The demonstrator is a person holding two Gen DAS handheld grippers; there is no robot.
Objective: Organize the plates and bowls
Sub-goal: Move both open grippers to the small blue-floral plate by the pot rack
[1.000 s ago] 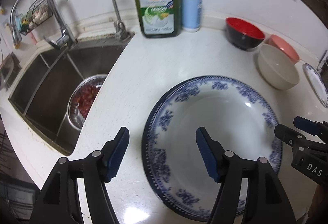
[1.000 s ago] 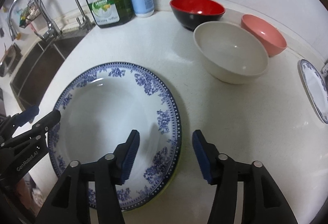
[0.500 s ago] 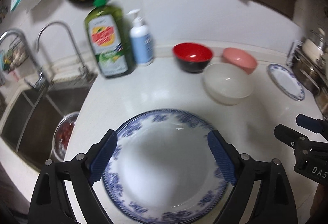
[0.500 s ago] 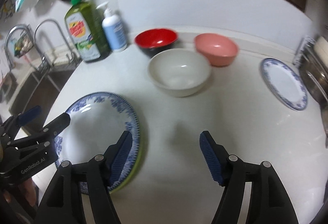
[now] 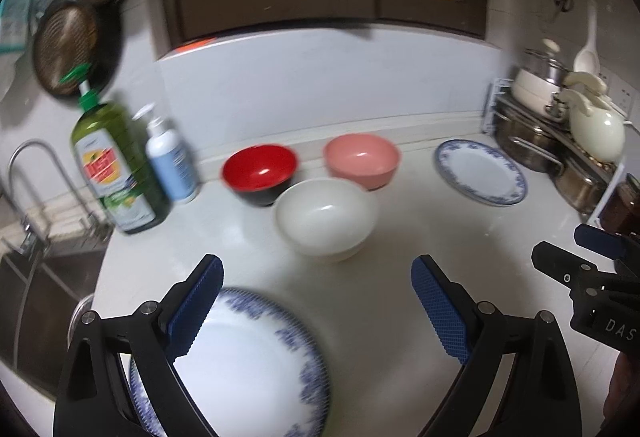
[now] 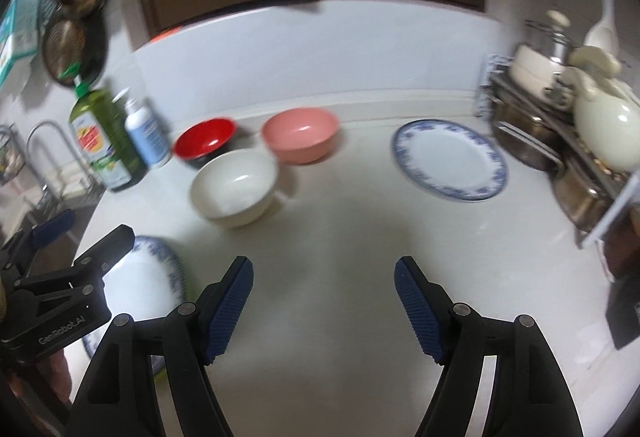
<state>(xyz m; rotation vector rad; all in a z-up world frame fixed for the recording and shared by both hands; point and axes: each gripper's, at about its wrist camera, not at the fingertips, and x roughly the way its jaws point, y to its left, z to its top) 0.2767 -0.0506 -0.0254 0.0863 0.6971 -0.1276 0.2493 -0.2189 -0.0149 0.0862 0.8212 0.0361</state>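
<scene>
A large blue-and-white plate [image 5: 248, 369] lies on the white counter [image 5: 420, 233] at the near left, under my open, empty left gripper [image 5: 316, 305]; it also shows in the right wrist view [image 6: 140, 285]. A white bowl [image 5: 326, 217], a red-and-black bowl [image 5: 260, 173] and a pink bowl [image 5: 362, 159] stand further back. A smaller blue-rimmed plate [image 5: 480, 171] lies at the back right. My right gripper [image 6: 324, 305] is open and empty above bare counter [image 6: 340, 237]. The right view shows the white bowl [image 6: 234, 187], red bowl [image 6: 206, 141], pink bowl [image 6: 300, 139] and small plate [image 6: 450, 159].
A green dish soap bottle [image 5: 112, 165] and a white pump bottle [image 5: 170, 161] stand at the back left beside the sink and tap [image 5: 36, 189]. A rack with metal pots and a white kettle [image 5: 576, 133] is at the right. Dark cabinets hang above.
Both grippers have pulled back and up from the large plate and opened wider. The views now take in the bowls, the small plate and the back wall.
</scene>
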